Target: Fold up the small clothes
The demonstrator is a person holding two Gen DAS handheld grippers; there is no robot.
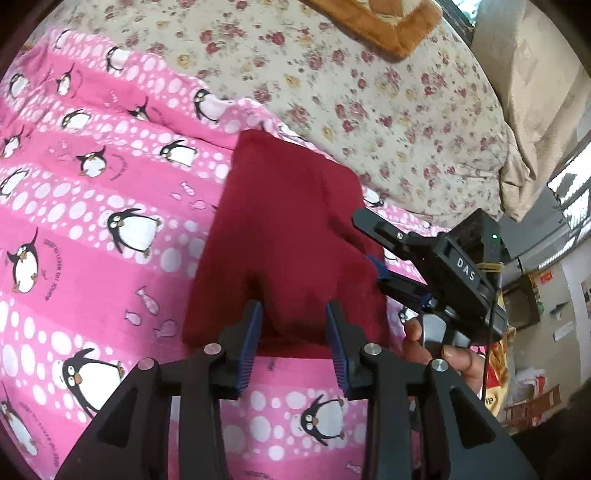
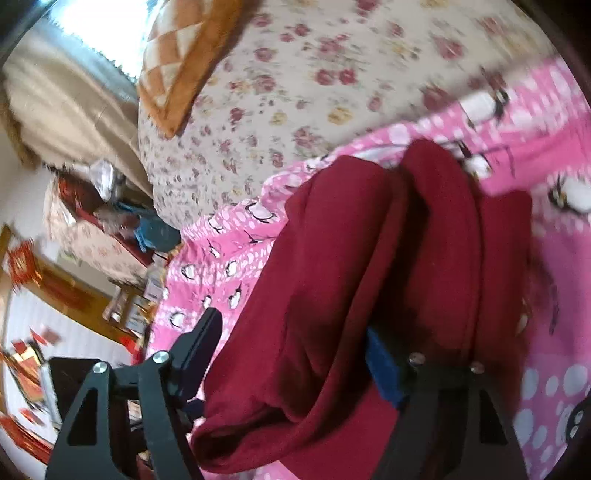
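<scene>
A dark red garment (image 1: 280, 236) lies folded on the pink penguin blanket (image 1: 92, 184). In the left wrist view my left gripper (image 1: 293, 314) sits at the garment's near edge. Its blue pads (image 1: 251, 339) stand apart, with the red cloth between them and not pinched. My right gripper (image 1: 367, 240) comes in from the right, its jaws wide around the garment's right edge. In the right wrist view the red garment (image 2: 332, 277) fills my right gripper (image 2: 295, 332) and drapes over the right finger's blue pad (image 2: 384, 365). The left finger stays beside the cloth.
A floral sheet (image 1: 369, 92) covers the bed beyond the blanket. An orange-brown cushion (image 1: 384, 22) lies at the far side. A hand (image 1: 443, 354) holds the right gripper's handle. Past the bed's edge is a cluttered floor with boxes (image 2: 129, 295).
</scene>
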